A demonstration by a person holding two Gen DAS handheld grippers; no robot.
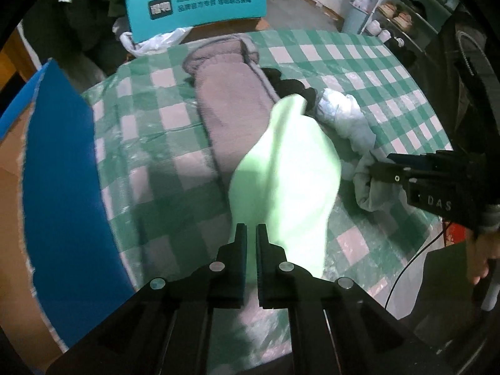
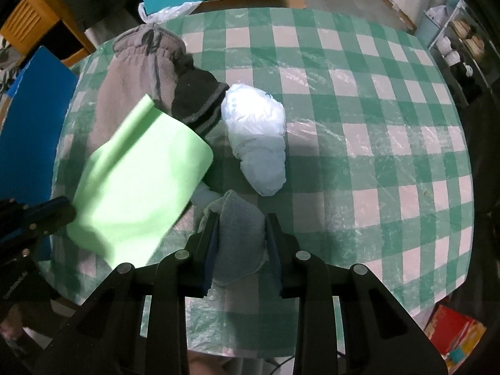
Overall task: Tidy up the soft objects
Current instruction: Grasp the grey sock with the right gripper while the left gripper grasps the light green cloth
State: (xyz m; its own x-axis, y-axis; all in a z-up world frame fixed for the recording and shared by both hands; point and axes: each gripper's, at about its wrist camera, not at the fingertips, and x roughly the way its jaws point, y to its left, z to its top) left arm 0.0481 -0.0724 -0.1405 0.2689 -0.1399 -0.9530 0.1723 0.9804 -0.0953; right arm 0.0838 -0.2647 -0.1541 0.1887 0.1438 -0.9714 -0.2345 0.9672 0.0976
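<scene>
My left gripper (image 1: 251,229) is shut on the near edge of a light green cloth (image 1: 287,172), which hangs lifted over the table; the same cloth (image 2: 140,181) and gripper (image 2: 62,211) show at the left of the right wrist view. My right gripper (image 2: 243,218) is shut on a folded grey-blue towel (image 2: 240,237), bunched between its pads just above the checked tablecloth (image 2: 359,125). From the left wrist view, the right gripper (image 1: 379,164) bites that towel (image 1: 365,190) at the right.
Grey-brown sweatpants (image 1: 231,100) lie lengthwise on the table. A black knit item with grey stripes (image 2: 200,100) and a crumpled white bundle (image 2: 259,137) sit beside them. A blue-lined cardboard box (image 1: 62,203) stands at the left edge, a teal chair back (image 1: 197,3) behind.
</scene>
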